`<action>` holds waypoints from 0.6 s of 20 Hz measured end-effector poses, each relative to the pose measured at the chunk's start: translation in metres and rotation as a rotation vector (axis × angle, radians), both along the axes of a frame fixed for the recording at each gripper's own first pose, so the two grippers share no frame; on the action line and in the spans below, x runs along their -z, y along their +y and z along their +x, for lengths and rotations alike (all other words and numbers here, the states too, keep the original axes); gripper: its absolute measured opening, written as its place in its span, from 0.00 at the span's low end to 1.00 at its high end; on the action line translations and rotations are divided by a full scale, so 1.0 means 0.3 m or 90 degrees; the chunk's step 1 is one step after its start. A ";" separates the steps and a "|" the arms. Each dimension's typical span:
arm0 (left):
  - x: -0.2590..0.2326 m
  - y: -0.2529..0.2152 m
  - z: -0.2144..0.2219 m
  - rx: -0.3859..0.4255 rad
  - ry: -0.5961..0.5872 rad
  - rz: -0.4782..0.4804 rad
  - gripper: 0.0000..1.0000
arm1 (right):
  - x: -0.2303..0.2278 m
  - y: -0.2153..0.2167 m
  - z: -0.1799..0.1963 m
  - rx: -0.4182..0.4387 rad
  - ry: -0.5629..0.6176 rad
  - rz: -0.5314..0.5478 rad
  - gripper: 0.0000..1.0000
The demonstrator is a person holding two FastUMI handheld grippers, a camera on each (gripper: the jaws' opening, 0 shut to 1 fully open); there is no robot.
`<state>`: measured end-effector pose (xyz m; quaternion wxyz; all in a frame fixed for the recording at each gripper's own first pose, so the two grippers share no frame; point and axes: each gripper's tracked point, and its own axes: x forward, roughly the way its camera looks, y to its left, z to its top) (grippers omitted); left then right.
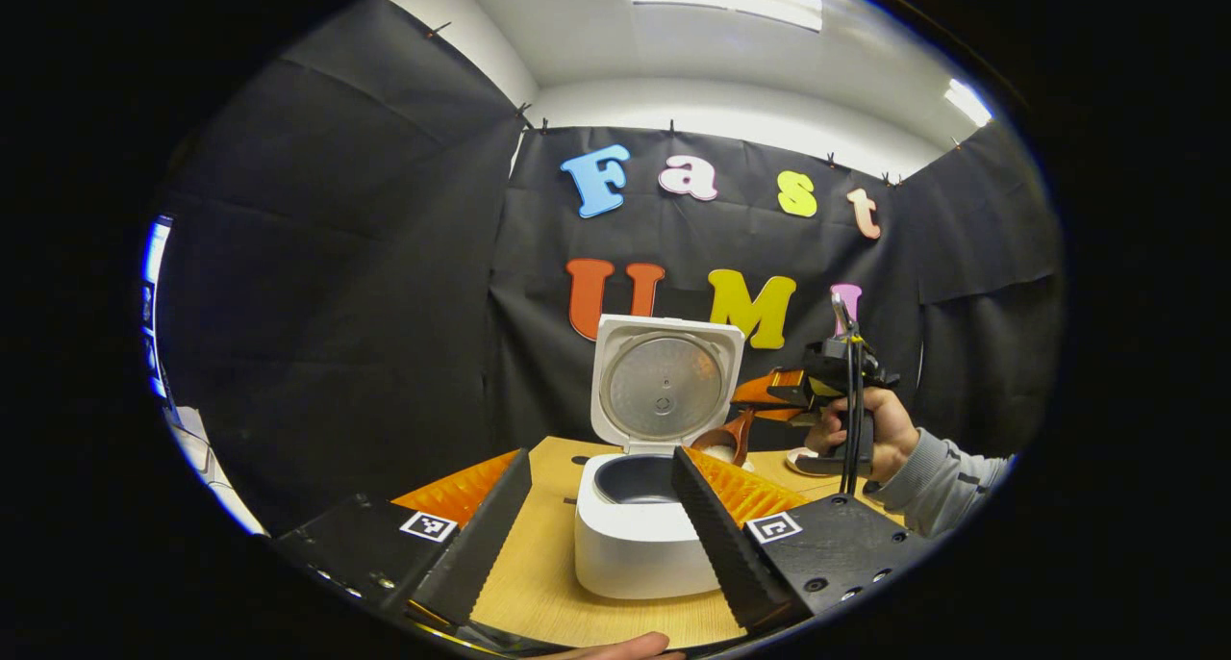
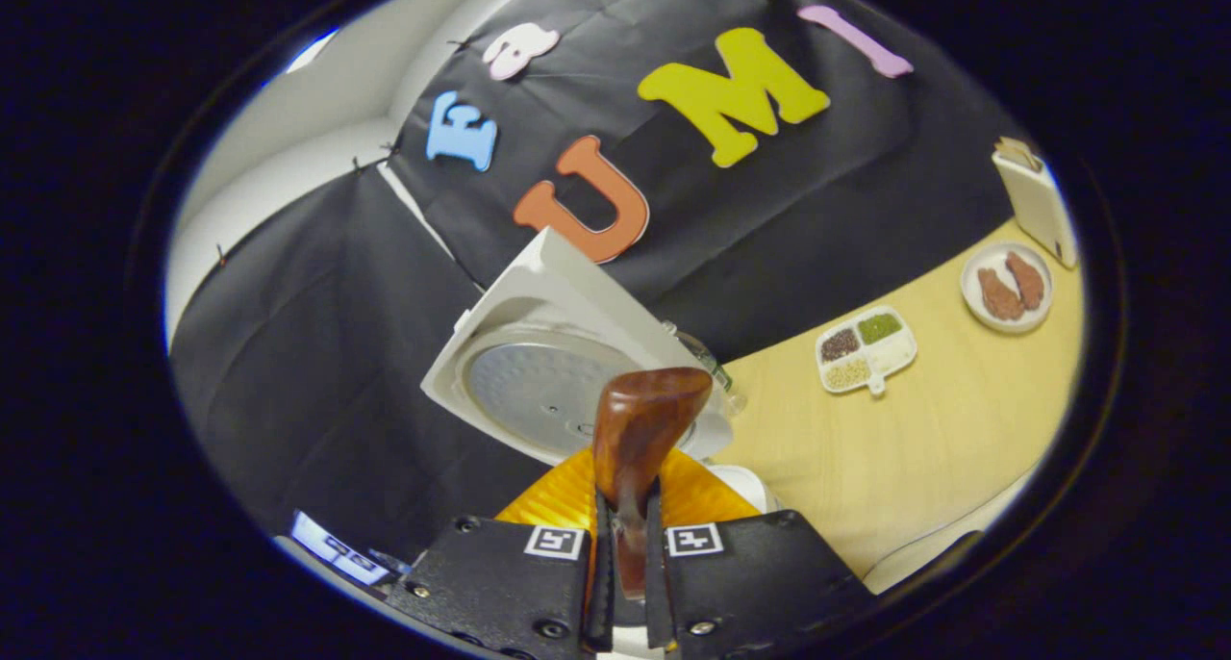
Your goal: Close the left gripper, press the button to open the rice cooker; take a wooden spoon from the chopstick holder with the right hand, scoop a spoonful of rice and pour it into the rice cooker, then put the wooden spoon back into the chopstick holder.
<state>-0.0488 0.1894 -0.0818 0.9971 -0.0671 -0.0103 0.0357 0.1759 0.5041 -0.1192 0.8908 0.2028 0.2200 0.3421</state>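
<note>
The right claw [image 2: 623, 545] grasps the wooden spoon [image 2: 640, 429] beside the rice cooker [image 1: 640, 525], whose lid stands raised on the tabletop [image 1: 548, 583]. The left claw [image 1: 601, 525] hangs released before the cooker.

I can read no words, brand names or numbers on anything here. The only signs are small black-and-white coded squares [image 1: 428, 525] on my tongs. My left gripper [image 1: 601, 458], its fingers spread wide, has one on each finger base. My right gripper [image 2: 625, 492] has a matching pair [image 2: 554, 542], one either side of the wooden spoon [image 2: 637, 427] pinched between its fingers. A lit screen [image 1: 154, 304] at the booth's edge is too blurred to make out.
</note>
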 end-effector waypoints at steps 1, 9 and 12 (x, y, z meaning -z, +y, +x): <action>0.014 0.001 0.006 -0.002 0.007 -0.002 0.94 | 0.010 0.026 -0.003 -0.011 -0.027 -0.044 0.18; 0.103 0.005 0.053 -0.015 0.082 -0.012 0.94 | -0.024 0.075 -0.031 -0.027 -0.219 -0.248 0.18; 0.110 0.008 0.046 -0.011 0.085 -0.019 0.94 | -0.055 0.089 -0.056 -0.043 -0.290 -0.271 0.18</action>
